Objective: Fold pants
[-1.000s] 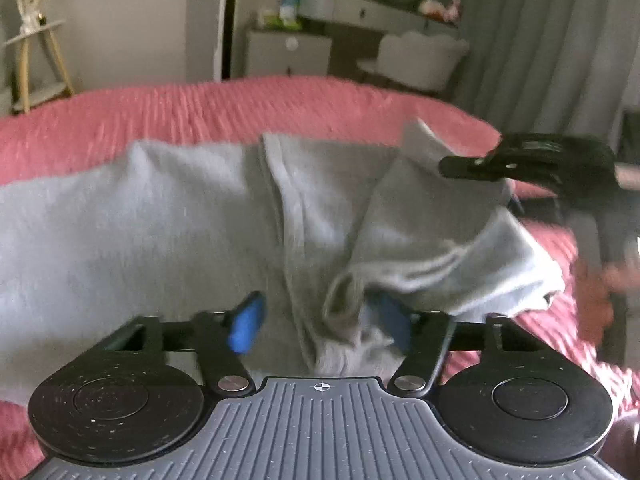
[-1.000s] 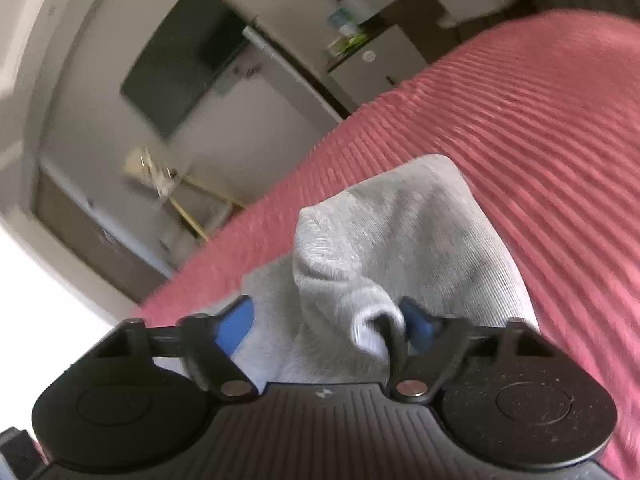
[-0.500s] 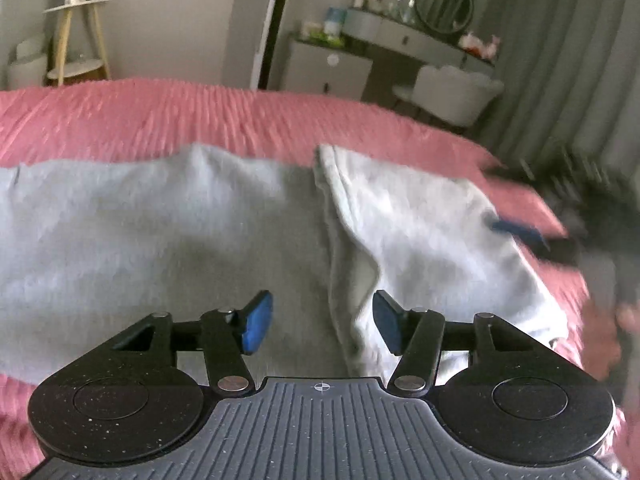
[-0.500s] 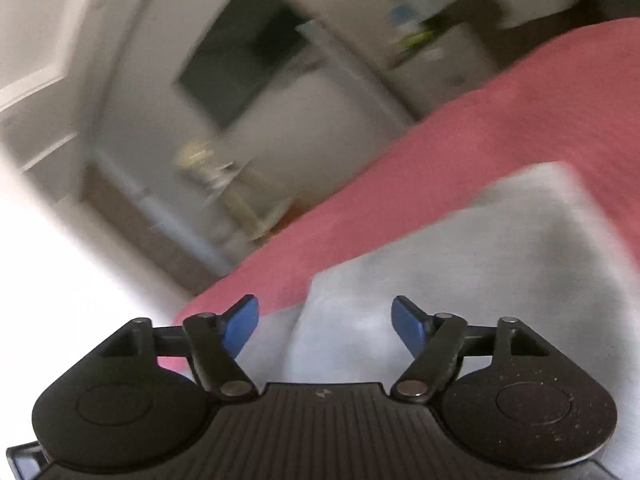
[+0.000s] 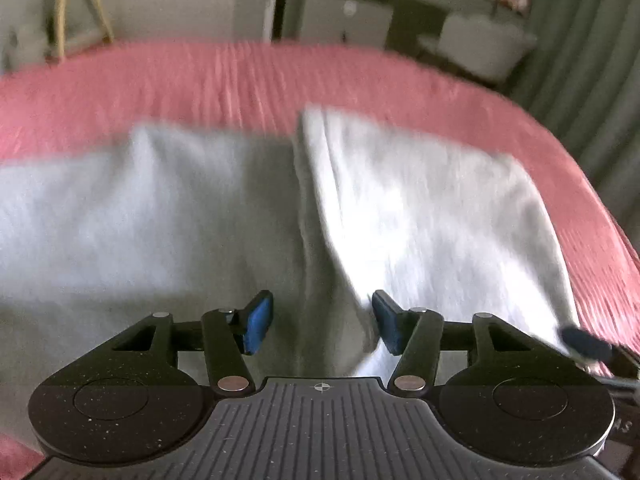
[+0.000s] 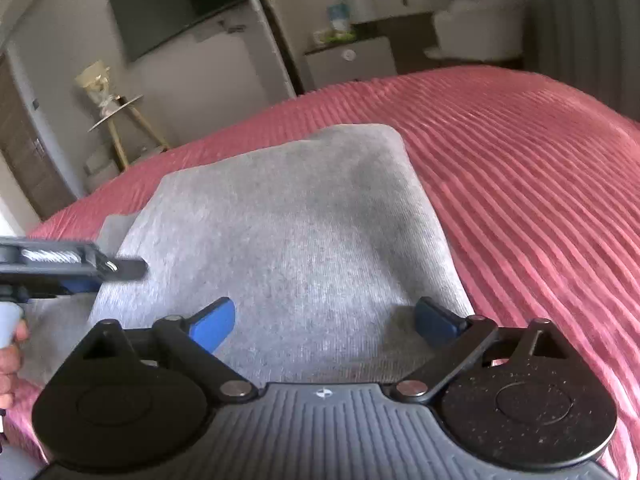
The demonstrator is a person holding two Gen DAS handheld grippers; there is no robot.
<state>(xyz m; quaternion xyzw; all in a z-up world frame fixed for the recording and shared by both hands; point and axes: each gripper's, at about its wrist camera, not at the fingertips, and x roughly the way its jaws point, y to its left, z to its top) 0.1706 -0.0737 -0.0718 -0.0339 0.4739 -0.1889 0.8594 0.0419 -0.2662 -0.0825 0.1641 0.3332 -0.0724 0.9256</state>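
Note:
Grey pants [image 5: 420,208] lie on the pink bedspread [image 5: 224,80], with one end folded over onto the rest. The fold's edge [image 5: 316,216] runs toward my left gripper [image 5: 322,324]. Its jaws are closing just above the cloth and nothing is pinched between the blue pads [image 5: 258,322]. In the right wrist view the folded grey pants [image 6: 304,216] lie flat under my right gripper [image 6: 324,322]. Its jaws are opening wide and the pads press on nothing. The left gripper [image 6: 80,266] shows at that view's left edge, with a hand [image 6: 8,360] below it.
The ribbed bedspread [image 6: 520,168] stretches bare to the right of the pants, and the bed's edge curves away at the far right. Beyond the bed stand a white cabinet [image 6: 352,60], a pale chair [image 6: 476,28], grey curtains [image 5: 580,52] and a small wooden side table [image 6: 120,124].
The lifted, bunched end of the pants has been laid flat over the rest. My right gripper let go of it and spread wide. The left gripper has come free of the cloth and shifted.

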